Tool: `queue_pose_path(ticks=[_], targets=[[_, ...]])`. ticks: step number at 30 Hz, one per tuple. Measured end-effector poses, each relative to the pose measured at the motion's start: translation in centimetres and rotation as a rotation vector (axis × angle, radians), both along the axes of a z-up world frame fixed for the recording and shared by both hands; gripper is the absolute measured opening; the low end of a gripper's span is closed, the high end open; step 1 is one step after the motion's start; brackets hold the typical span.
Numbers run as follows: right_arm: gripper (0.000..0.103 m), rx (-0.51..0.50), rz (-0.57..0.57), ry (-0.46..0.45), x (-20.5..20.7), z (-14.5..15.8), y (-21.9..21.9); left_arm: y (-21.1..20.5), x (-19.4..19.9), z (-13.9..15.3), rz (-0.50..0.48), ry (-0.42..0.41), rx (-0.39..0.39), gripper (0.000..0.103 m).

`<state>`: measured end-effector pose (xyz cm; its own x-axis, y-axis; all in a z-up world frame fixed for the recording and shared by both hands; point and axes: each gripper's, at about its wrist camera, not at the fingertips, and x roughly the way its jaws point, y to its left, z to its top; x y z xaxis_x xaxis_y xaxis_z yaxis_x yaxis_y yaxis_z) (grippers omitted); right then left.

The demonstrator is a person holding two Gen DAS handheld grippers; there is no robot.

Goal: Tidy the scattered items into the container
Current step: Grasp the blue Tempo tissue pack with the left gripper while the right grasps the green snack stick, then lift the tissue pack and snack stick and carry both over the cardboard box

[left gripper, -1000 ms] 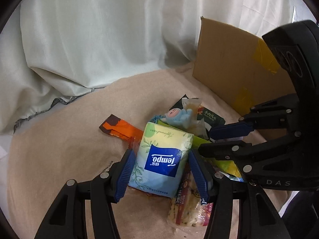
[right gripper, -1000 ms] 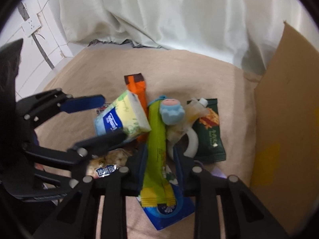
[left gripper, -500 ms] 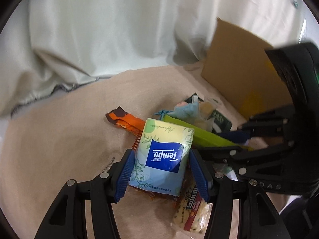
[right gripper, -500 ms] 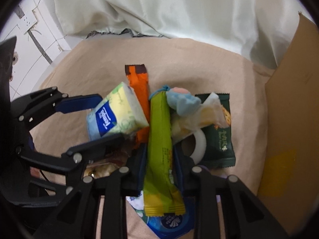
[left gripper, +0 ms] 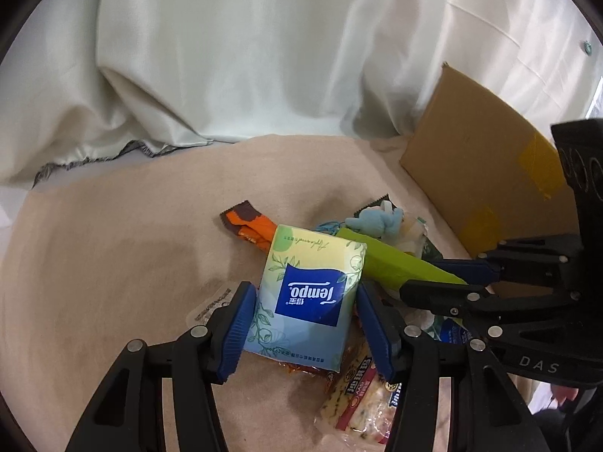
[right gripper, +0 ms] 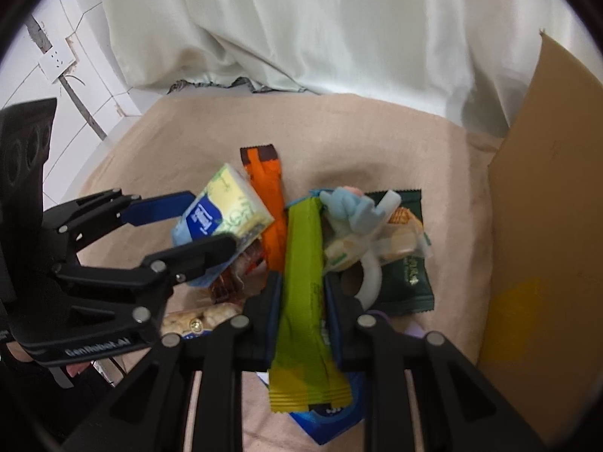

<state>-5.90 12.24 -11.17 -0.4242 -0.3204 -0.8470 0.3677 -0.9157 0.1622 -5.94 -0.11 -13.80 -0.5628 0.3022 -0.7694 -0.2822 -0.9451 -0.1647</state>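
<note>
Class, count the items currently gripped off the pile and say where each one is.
2: Tempo tissue pack in the left gripper; green snack bar in the right gripper.

soft even light, faint shadows, sharp centre, fisheye bending and dark corners.

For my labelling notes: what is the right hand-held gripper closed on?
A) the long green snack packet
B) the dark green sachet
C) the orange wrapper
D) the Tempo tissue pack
A: in the right wrist view the right hand-held gripper has both pads pressed on the long green snack packet.
</note>
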Motion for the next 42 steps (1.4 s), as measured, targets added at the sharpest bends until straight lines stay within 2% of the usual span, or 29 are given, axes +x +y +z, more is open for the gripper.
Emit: queue_pose_path(ticks=[10,16,19,33,39,42], targets=[[0.026,-0.059,-0.038,0.125,1.2,3.5,0.3,-1.0,1.8,4.6,0.122,0.110,0.019,0.056],[0.026,-0.068,-0.089,0.302,2.9,6.4,0.3,-1.5,2.6,6.9,0.182,0.151,0.058,0.056],[0.026,-0.086,-0.112,0.349,3.3,7.2,0.4,-1.6,2.8,7.4,0.196,0.165,0.048,0.056],[0.026,-0.065,-0.157,0.366,3.7,7.6,0.9,-1.4,2.8,8.4,0.233,0.161,0.040,0.056],[0.026,-0.083,-0.214,0.436,4.9,10.4,3.4,0.8,3.0,11.5,0.209,0.193,0.035,0.056],[0.026,-0.090,-0.257,0.468,5.6,12.4,5.5,2.3,3.0,12.7,0.189,0.183,0.066,0.056]])
